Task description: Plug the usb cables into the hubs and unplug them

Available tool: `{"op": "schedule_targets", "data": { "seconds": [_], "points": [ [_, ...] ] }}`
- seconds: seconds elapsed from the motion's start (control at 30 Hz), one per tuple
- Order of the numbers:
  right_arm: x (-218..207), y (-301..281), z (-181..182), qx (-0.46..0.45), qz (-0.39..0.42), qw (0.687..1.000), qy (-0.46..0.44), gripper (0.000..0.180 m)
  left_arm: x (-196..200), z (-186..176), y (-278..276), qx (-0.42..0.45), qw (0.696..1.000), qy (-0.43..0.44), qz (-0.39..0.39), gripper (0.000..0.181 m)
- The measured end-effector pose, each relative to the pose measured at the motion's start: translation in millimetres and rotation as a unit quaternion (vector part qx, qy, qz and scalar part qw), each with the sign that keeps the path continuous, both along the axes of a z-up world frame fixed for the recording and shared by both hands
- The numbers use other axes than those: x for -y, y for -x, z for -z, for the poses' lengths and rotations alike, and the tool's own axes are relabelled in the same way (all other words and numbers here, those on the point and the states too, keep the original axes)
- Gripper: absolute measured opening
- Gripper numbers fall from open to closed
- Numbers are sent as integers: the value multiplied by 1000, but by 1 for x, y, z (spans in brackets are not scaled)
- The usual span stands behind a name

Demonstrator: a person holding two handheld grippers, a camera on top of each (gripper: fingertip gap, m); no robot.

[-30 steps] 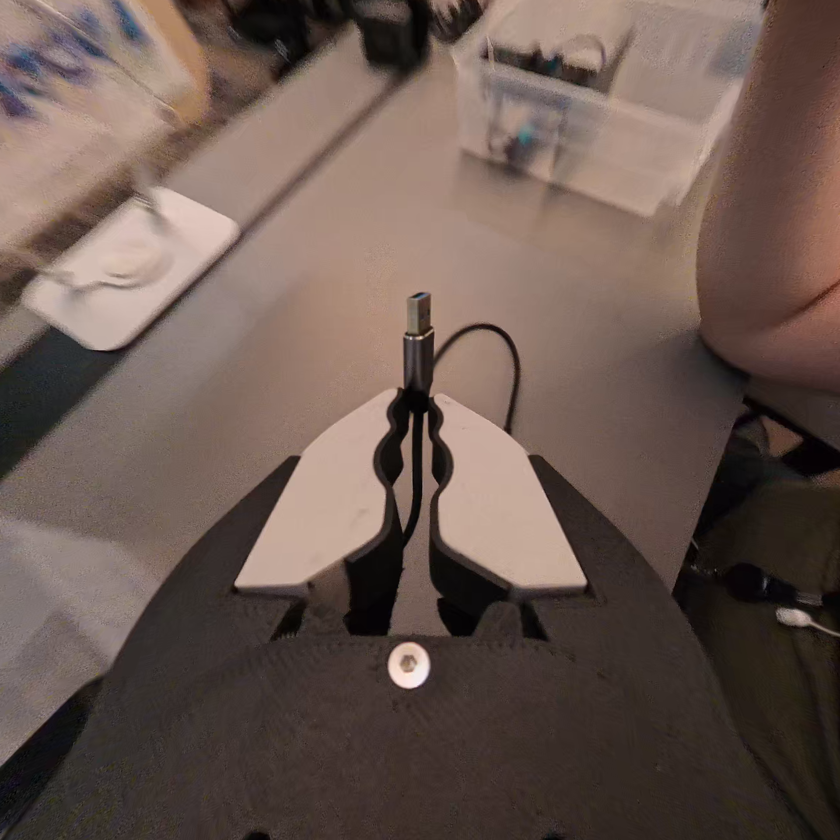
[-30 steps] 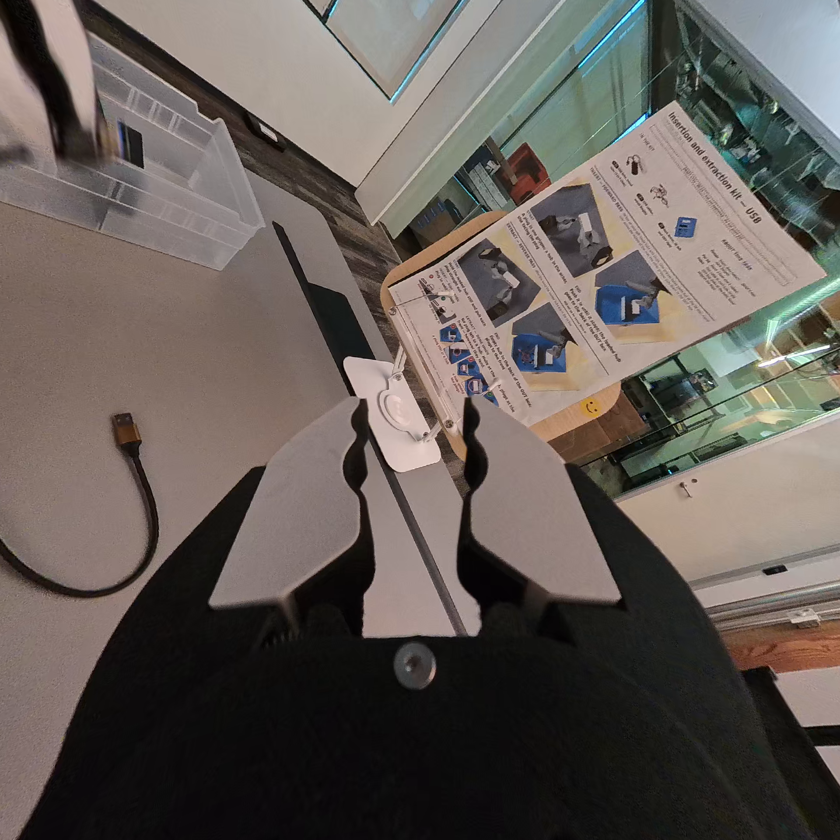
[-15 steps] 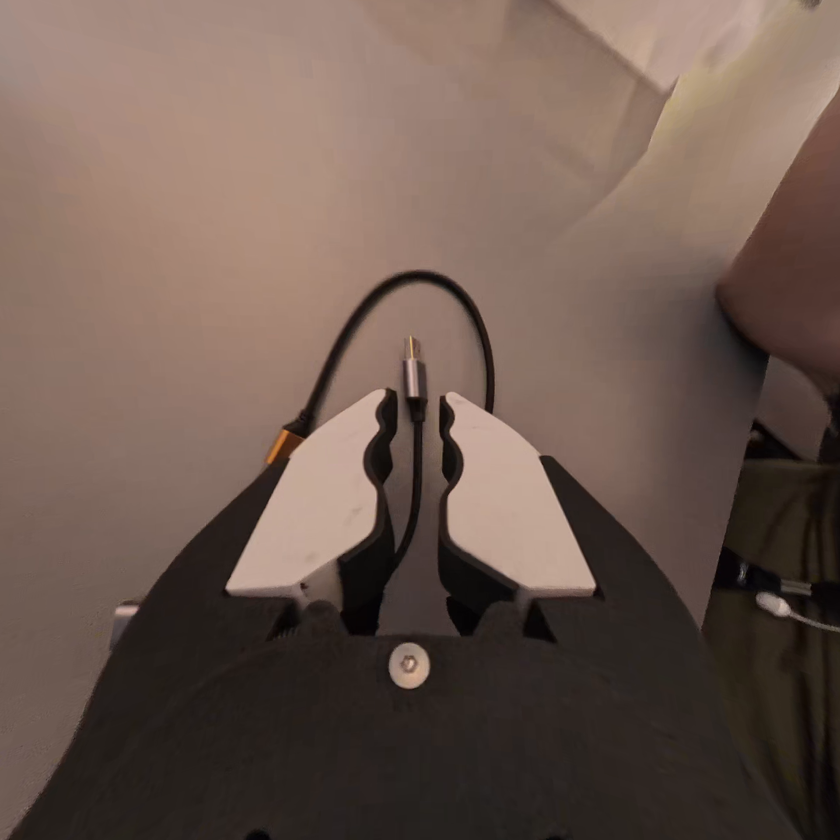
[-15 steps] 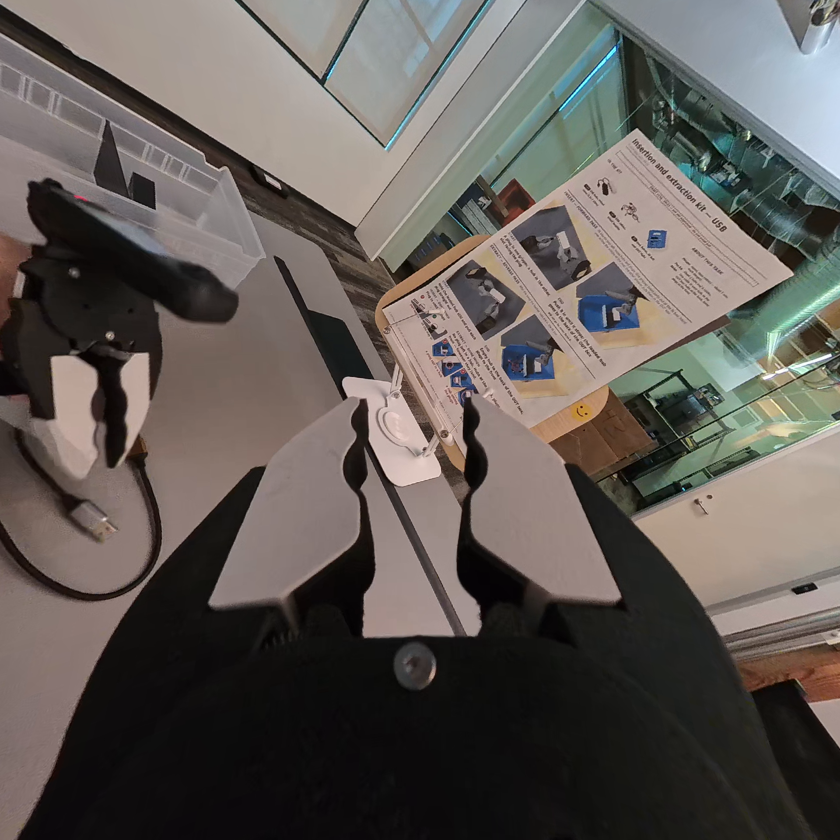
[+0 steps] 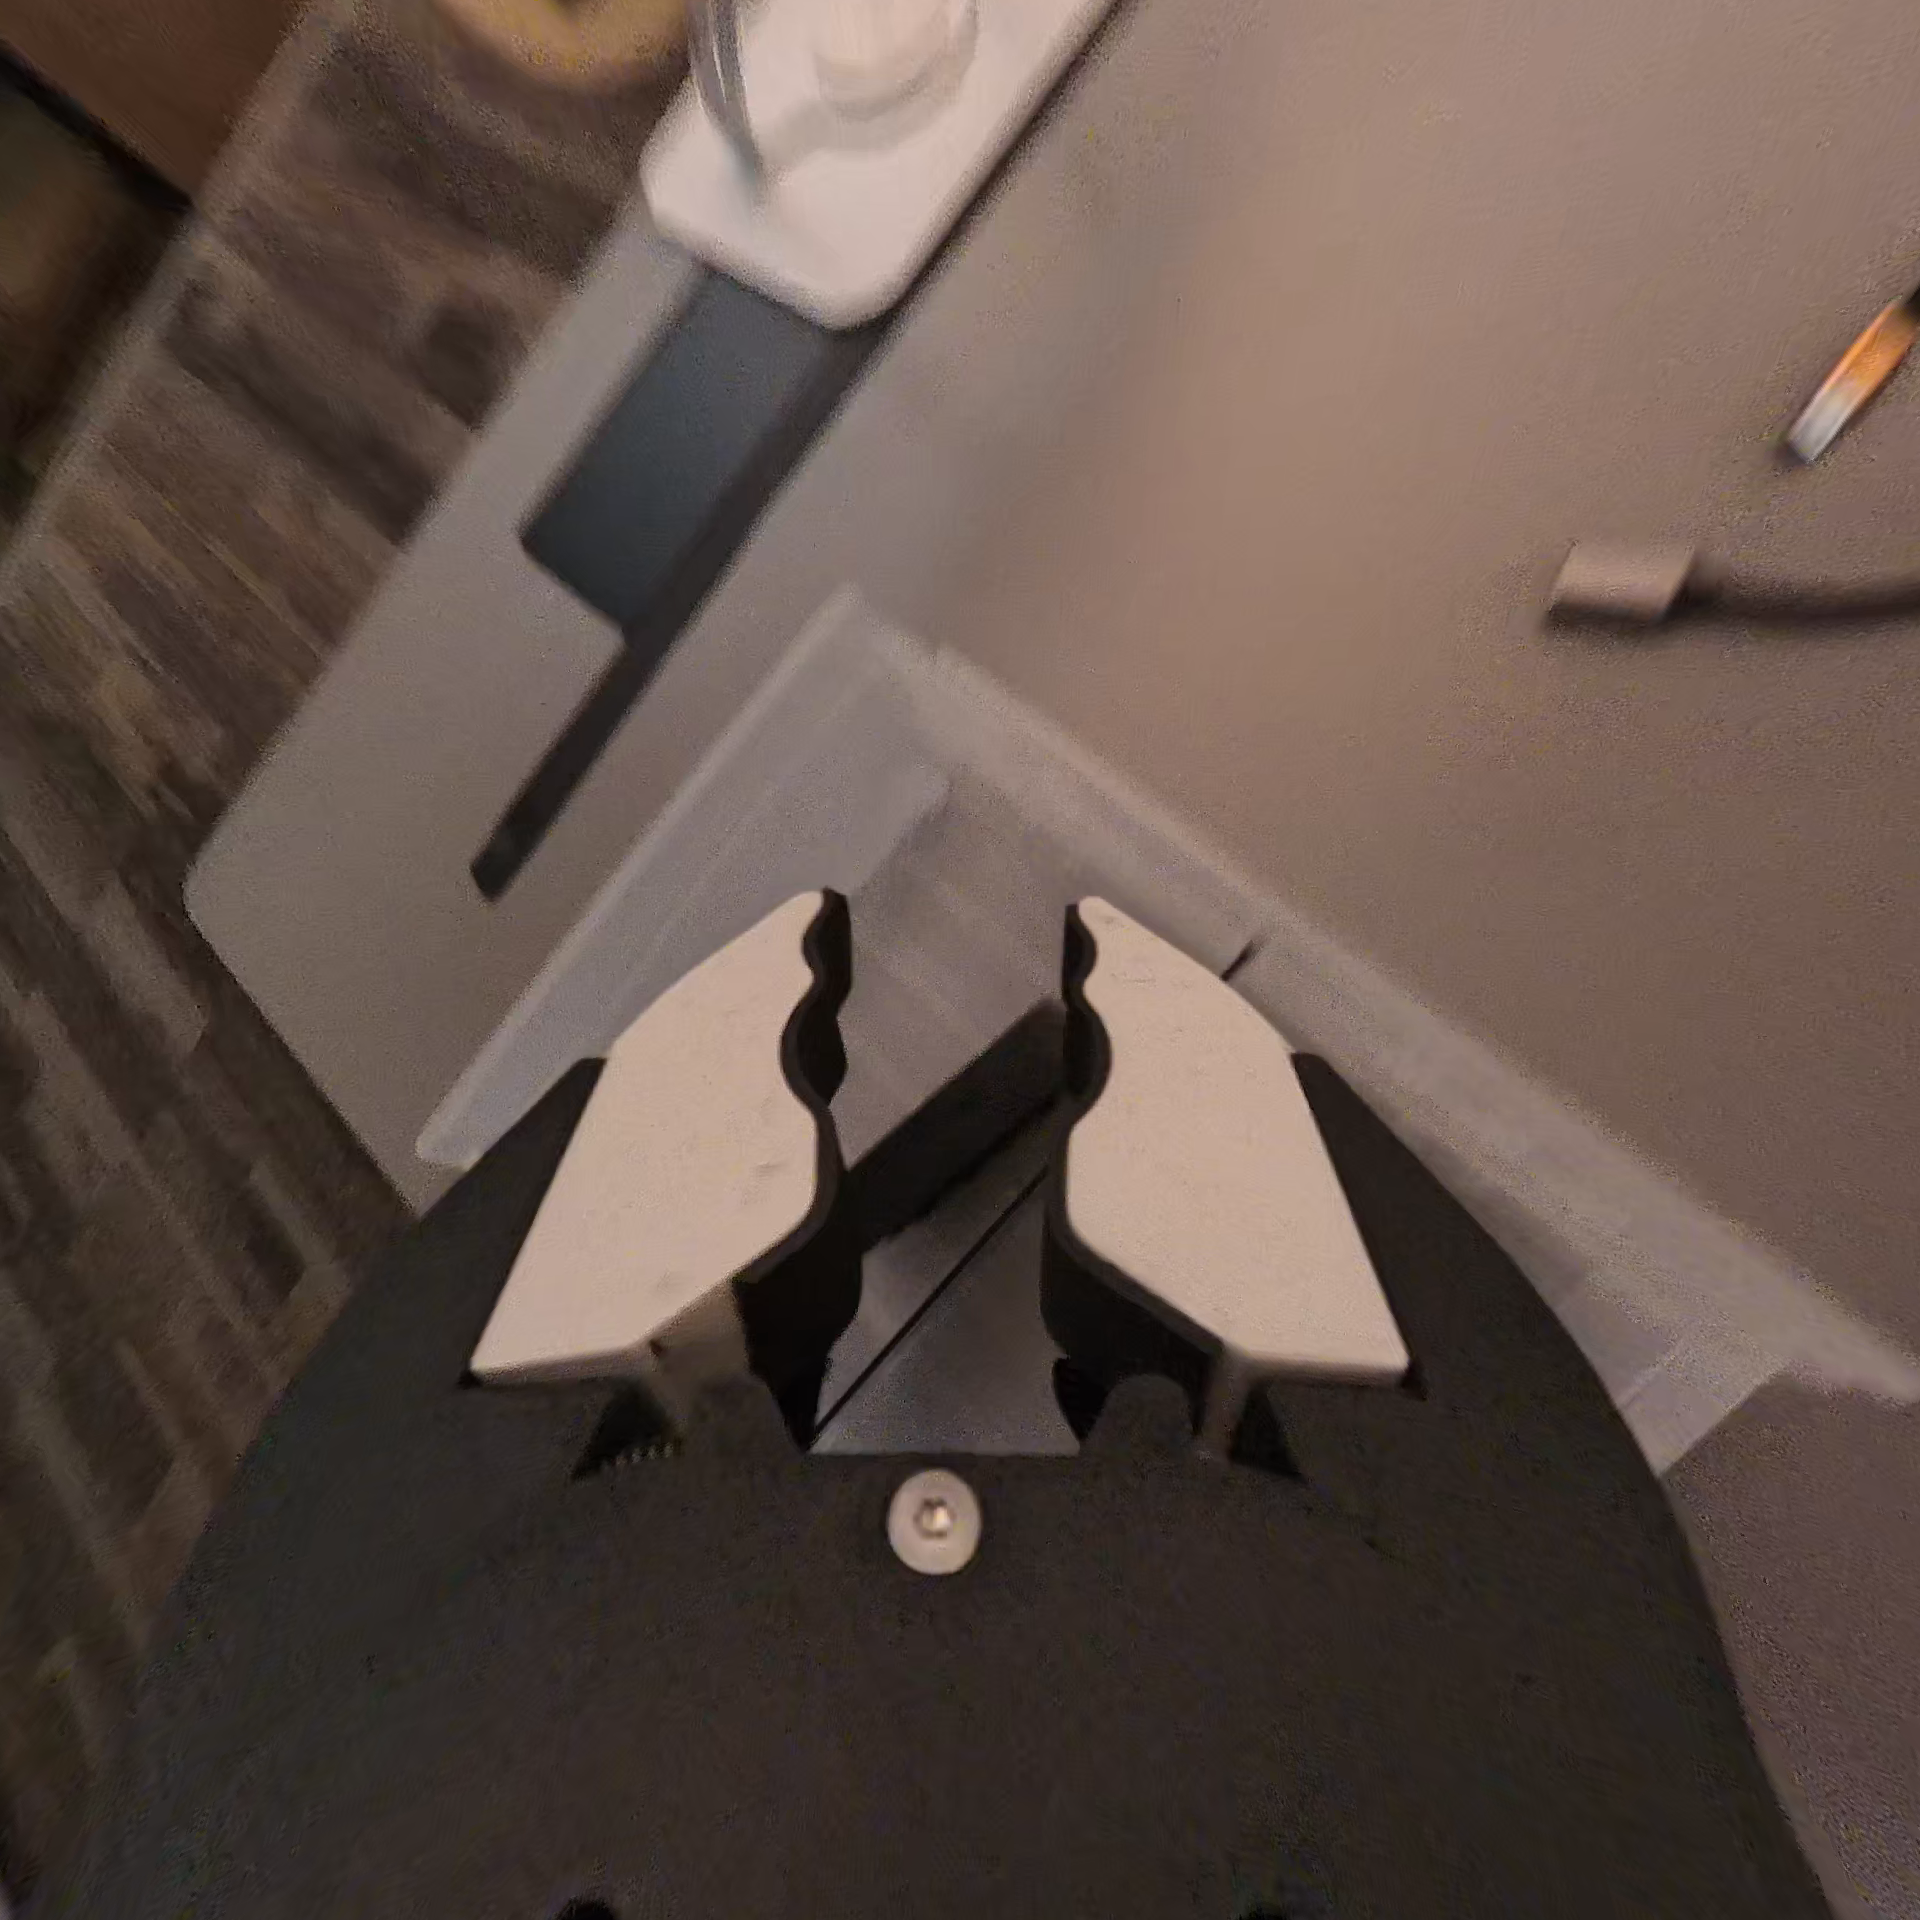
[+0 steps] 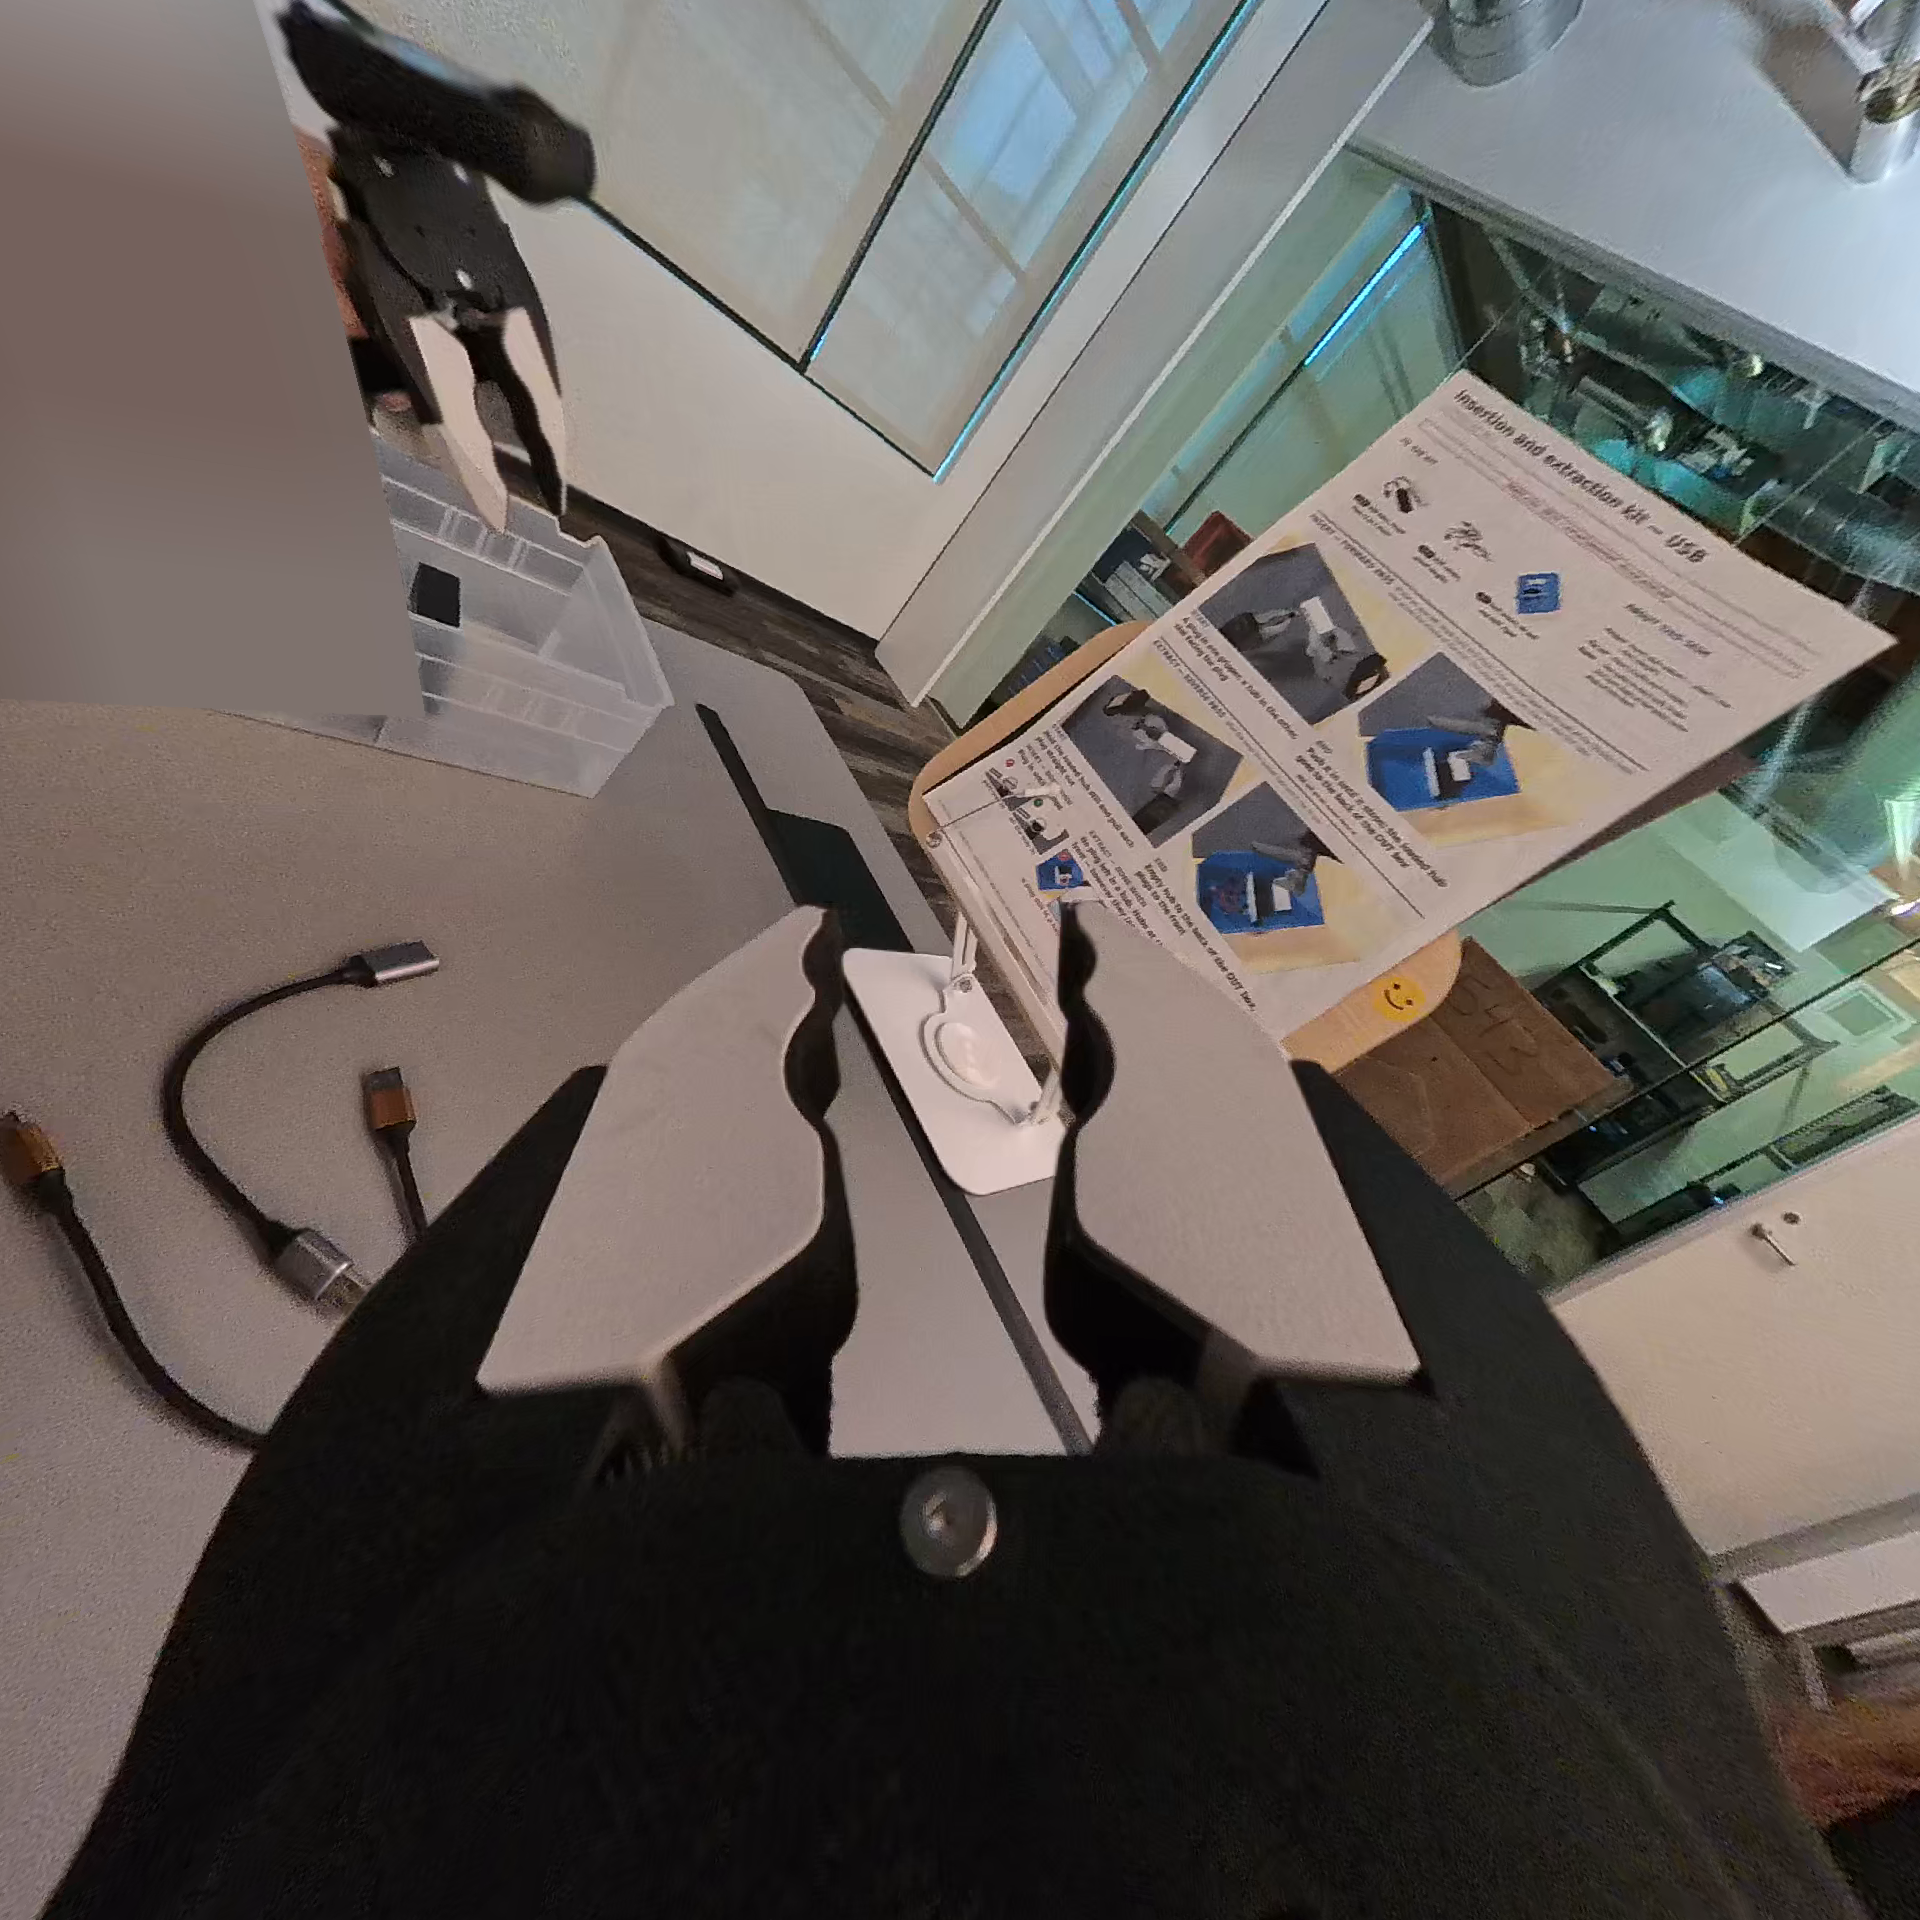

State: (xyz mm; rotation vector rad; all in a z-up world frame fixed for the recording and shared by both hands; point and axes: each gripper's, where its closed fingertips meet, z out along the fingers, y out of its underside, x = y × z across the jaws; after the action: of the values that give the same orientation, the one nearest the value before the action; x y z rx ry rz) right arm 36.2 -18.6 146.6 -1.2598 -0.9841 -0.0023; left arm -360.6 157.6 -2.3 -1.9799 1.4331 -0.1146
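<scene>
The left hand-held gripper is released and empty, raised over a clear plastic bin at the far edge of the surface, so the short grey-ended usb cable lies well apart from it. In the left wrist view that cable's grey plug sits off to the right of the open jaws. The right hand-held gripper, also released and holding nothing, is judged the nearer one, with the cable curled on the surface just to its left beside two orange-tipped cables; no hub can be made out.
</scene>
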Motion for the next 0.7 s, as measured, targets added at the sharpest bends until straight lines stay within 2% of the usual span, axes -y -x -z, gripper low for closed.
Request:
{"op": "schedule_targets", "data": {
  "seconds": [0.03,0.17,0.2,0.3,0.53,0.63,0.7],
  "points": [
    [-2,3,2,5,0,1000,4,40,-5,15,14,-44,999,20,11,40],
    [-13,15,16,50,19,998,22,40,-18,63,53,-172,981,79,46,45],
    [-16,16,19,63,26,997,25,40,-18,72,60,-190,975,106,50,52],
    [-22,17,26,91,50,994,36,40,-25,82,81,-242,957,148,62,55],
    [-25,18,27,98,59,993,41,40,-22,103,77,-274,933,182,146,46],
    [-26,12,28,105,76,991,43,40,-22,108,75,-271,929,211,141,56],
    [-27,7,28,109,91,989,43,40,-15,110,74,-264,922,238,153,43]
  ]
}}
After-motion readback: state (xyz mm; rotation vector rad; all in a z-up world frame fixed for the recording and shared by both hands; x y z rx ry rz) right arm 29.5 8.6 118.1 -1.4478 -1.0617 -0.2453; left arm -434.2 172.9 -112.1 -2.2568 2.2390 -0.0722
